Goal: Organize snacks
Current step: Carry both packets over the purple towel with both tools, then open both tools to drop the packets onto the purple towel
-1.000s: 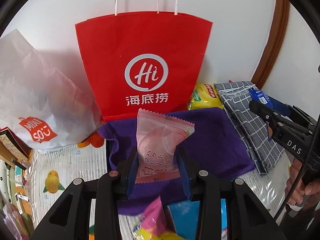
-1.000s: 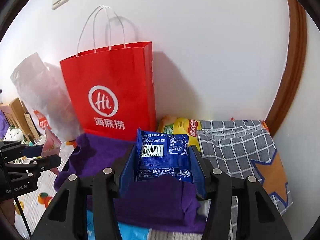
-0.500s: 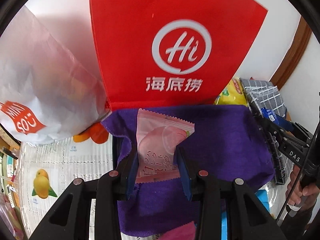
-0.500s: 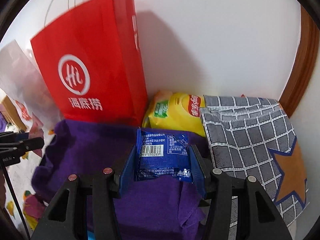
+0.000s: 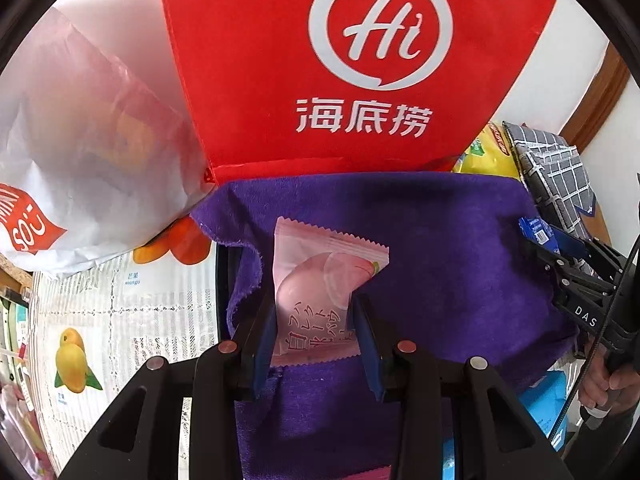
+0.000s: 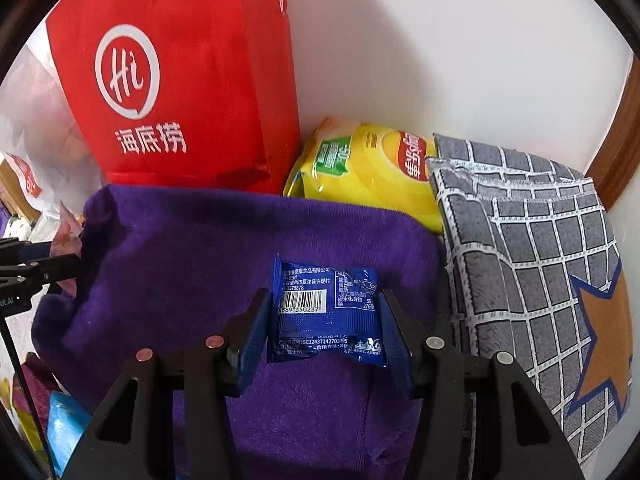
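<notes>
My left gripper (image 5: 314,320) is shut on a pink peach snack packet (image 5: 320,280) and holds it over the left part of a purple cloth (image 5: 440,240). My right gripper (image 6: 324,320) is shut on a blue snack packet (image 6: 324,312) with a barcode, over the middle of the purple cloth (image 6: 180,260). The right gripper also shows at the right edge of the left wrist view (image 5: 560,256), and the left gripper at the left edge of the right wrist view (image 6: 48,256). Whether the packets touch the cloth I cannot tell.
A red paper bag (image 5: 360,80) stands against the wall behind the cloth. A white plastic bag (image 5: 80,160) lies to its left. A yellow chip bag (image 6: 368,172) and a grey checked cloth (image 6: 540,260) lie to the right. A fruit-print tablecloth (image 5: 120,320) covers the table.
Both grippers have moved forward and down towards the purple cloth, each still holding its packet. The red bag now fills more of both views.
</notes>
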Tool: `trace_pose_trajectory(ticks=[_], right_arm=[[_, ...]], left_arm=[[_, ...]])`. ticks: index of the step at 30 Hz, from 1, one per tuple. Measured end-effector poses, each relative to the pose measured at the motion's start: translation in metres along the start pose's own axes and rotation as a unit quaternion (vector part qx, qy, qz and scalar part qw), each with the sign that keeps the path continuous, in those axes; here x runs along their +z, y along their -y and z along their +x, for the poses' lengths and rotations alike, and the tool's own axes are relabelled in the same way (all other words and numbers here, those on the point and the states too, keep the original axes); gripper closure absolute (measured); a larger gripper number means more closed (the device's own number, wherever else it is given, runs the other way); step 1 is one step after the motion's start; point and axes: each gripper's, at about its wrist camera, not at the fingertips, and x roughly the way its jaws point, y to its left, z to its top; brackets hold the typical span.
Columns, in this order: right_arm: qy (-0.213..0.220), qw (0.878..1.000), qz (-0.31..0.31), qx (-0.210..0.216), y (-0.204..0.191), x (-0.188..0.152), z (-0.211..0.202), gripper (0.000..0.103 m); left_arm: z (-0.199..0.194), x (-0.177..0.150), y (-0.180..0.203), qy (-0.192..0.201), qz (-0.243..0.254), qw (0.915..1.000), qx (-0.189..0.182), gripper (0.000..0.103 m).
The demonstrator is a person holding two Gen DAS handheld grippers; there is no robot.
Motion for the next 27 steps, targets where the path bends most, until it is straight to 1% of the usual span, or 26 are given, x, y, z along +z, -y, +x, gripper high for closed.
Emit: trace_pose_trajectory(ticks=[7, 27], right_arm=[[-0.014, 1.000, 0.003, -0.001, 0.002, 0.000, 0.010, 0.049], [-0.029, 1.000, -0.003, 0.000, 0.000, 0.002, 0.029, 0.048]], left_arm=[[0.002, -0.001, 0.000, -0.008, 0.003, 1.0000, 0.000, 0.067], [0.009, -0.001, 0.003, -0.019, 0.007, 0.9998, -0.002, 0.067]])
